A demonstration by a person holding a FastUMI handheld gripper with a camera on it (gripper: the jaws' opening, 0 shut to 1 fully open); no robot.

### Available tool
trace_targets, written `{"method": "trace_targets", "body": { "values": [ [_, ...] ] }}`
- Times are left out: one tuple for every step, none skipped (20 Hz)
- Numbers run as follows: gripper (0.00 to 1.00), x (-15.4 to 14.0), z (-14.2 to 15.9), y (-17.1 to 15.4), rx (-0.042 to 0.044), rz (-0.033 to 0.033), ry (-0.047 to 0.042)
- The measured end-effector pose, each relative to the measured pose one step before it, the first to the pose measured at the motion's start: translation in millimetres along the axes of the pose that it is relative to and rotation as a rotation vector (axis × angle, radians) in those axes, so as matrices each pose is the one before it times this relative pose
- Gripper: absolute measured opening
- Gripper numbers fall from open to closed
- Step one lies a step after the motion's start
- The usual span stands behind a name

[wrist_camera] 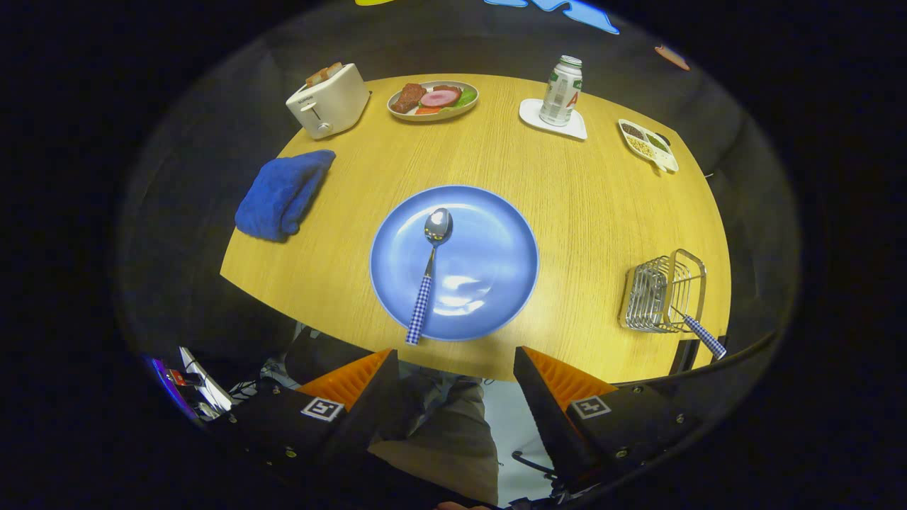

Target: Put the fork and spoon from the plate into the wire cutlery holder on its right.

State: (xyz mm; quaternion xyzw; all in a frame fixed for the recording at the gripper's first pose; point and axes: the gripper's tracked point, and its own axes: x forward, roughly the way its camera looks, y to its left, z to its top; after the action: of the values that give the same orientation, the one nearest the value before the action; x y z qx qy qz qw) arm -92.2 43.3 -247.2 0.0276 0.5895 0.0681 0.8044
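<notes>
Gripper (pixel 453 368) jaws apart, spoon (pixel 429 273) just ahead

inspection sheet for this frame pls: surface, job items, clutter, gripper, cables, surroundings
Surface: round light wooden table.
Job's things: steel spoon with a blue checked handle lies on the round blue plate, handle end over the near rim. Wire cutlery holder stands right of the plate; a checked handle sticks out of it, the utensil's head hidden.
Clutter: folded blue towel, cream toaster with toast, plate of food, white can on a white coaster, divided snack tray.
Gripper: open, fingers apart, holding nothing, short of the table's near edge.
Cables: dark cables on the floor.
Surroundings: a person's trouser leg below.
</notes>
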Motion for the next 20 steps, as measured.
{"method": "trace_targets", "body": {
  "values": [
    [1.0,8.52,2.52,3.38,0.0069,-0.00546,-0.00732],
    [1.0,8.39,3.42,2.19,0.00472,-0.01033,-0.00596],
    [1.0,10.16,1.16,3.66,0.00188,-0.00447,0.00118],
    [1.0,6.89,0.77,2.76,0.00186,-0.00432,0.00668],
    [1.0,5.88,-0.75,2.69,0.00195,-0.00584,0.00304],
    [1.0,5.18,0.95,2.72,0.00782,-0.00042,0.00529],
    [1.0,4.96,-1.75,3.7,0.00301,-0.00479,0.00532],
    [1.0,3.33,0.98,2.67,0.00266,-0.00035,0.00173],
    [1.0,2.73,1.48,1.22,0.00161,-0.00223,0.0028],
    [1.0,1.47,1.15,0.95,0.00115,-0.00173,0.00408],
    [1.0,2.09,-0.19,1.1,0.00147,0.00083,0.0084],
    [1.0,0.85,1.41,0.75,-0.00015,-0.00325,0.00513],
    [1.0,0.81,1.19,0.95,-0.00077,-0.00133,0.00294],
    [1.0,1.28,2.28,1.59,0.00076,0.00043,0.00415],
    [1.0,2.1,0.6,1.35,0.002,-0.00105,-0.00168],
    [1.0,1.26,1.37,0.06,0.00122,-0.00602,-0.00244],
    [1.0,2.26,0.97,-0.02,0.0052,-0.00347,-0.00231],
    [1.0,2.81,0.68,-0.72,0.00226,-0.00466,0.00456],
    [1.0,3.66,0.23,-0.69,0.00132,-0.00416,0.00524],
    [1.0,3.01,-0.32,0.01,0.00266,-0.0006,0.00701]
  ]
}}
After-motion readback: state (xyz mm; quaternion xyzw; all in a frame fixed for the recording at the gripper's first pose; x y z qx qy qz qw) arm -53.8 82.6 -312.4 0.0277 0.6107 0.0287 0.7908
